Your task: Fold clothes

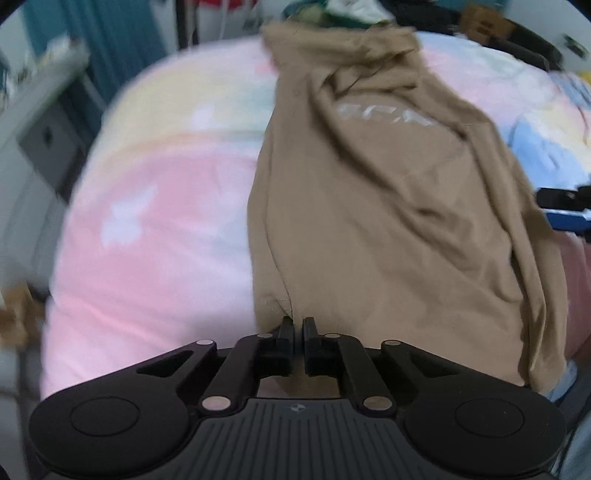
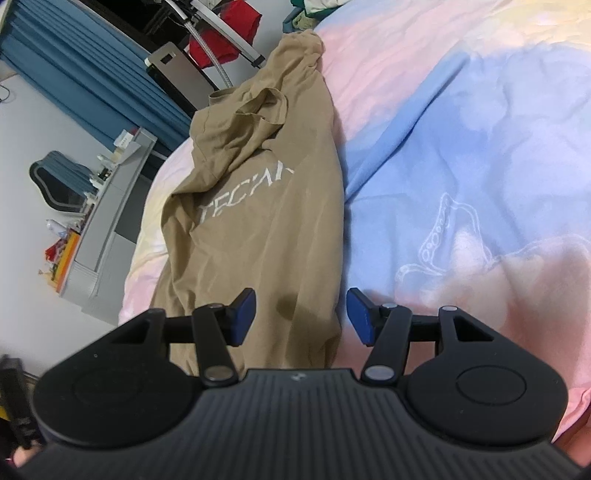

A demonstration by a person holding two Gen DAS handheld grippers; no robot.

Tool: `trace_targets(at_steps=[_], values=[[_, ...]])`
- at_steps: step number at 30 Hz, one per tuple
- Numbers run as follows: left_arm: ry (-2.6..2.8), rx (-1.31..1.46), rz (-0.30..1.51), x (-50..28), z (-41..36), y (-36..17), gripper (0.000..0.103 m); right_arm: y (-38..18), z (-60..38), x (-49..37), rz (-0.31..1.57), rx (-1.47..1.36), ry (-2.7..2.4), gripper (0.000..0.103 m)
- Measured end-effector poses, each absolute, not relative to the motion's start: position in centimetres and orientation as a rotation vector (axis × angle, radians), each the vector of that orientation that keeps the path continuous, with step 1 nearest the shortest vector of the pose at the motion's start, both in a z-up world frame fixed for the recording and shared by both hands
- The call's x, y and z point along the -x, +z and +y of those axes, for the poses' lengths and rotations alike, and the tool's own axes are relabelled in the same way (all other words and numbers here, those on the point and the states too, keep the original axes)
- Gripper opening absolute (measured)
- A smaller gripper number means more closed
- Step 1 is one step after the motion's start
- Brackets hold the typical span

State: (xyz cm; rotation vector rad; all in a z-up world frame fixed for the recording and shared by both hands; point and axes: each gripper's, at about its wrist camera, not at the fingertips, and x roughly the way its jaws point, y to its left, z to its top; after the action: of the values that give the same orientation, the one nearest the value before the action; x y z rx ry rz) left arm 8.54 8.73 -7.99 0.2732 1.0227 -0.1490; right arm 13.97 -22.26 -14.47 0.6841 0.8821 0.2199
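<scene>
Left wrist view first: the left hand-held gripper (image 1: 298, 326) has its black fingers pinched almost together right at the near hem of the tan cotton T-shirt with pale lettering (image 1: 388, 206), and the cloth runs straight into the slit between them, so it has that edge clamped. The shirt lies lengthwise on the pastel pink, yellow and blue quilted bed cover (image 1: 155, 229), rumpled, with folds running away from the camera towards the far end of the bed. This view is a bit smeared. At the right edge the blue-padded tip of the right hand-held gripper (image 1: 565, 210) pokes in just beside the shirt's right side. A pile of other clothes (image 1: 343, 11) sits past the far end of the shirt.

Right wrist view: the right hand-held gripper (image 2: 301, 314) hangs with its blue pads well apart and nothing pinched between them; the near part of the tan shirt (image 2: 258, 206) lies under the gap and under the left pad, with bare bed cover (image 2: 461, 147) under the right one. The shirt's neck opening is up towards the far end, and the lettering runs across the chest. Off the bed on the left there's a grey dresser cluttered with small bottles (image 2: 107, 221), blue pleated curtains (image 2: 96, 70), and something red hanging (image 2: 229, 33) near the top.
</scene>
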Motion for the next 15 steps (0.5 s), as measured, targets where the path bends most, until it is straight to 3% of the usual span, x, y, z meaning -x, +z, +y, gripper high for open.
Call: trace_targets(at_steps=[5,12,13,14,15], values=[[-0.289,-0.54,0.833,-4.3,3.1,-5.3,0.004,-14.8,-22.5,-14.0,0.884,-0.694,0.201,0.058],[-0.505,-0.518,0.922,-4.5,-0.9,-8.8,0.008,-15.1,-22.4,-14.0,0.904,-0.681,0.18,0.058],[-0.516,-0.49,0.955,-5.0,-0.6,-9.4,0.01,-15.3,-22.4,-14.0,0.911,-0.68,0.175,0.058],[-0.528,-0.453,0.991,-5.6,-0.1,-9.7,0.018,-15.5,-22.4,-14.0,0.923,-0.682,0.172,0.057],[-0.542,-0.408,1.021,-6.1,0.5,-9.9,0.035,-15.5,-22.4,-14.0,0.933,-0.682,0.173,0.057]])
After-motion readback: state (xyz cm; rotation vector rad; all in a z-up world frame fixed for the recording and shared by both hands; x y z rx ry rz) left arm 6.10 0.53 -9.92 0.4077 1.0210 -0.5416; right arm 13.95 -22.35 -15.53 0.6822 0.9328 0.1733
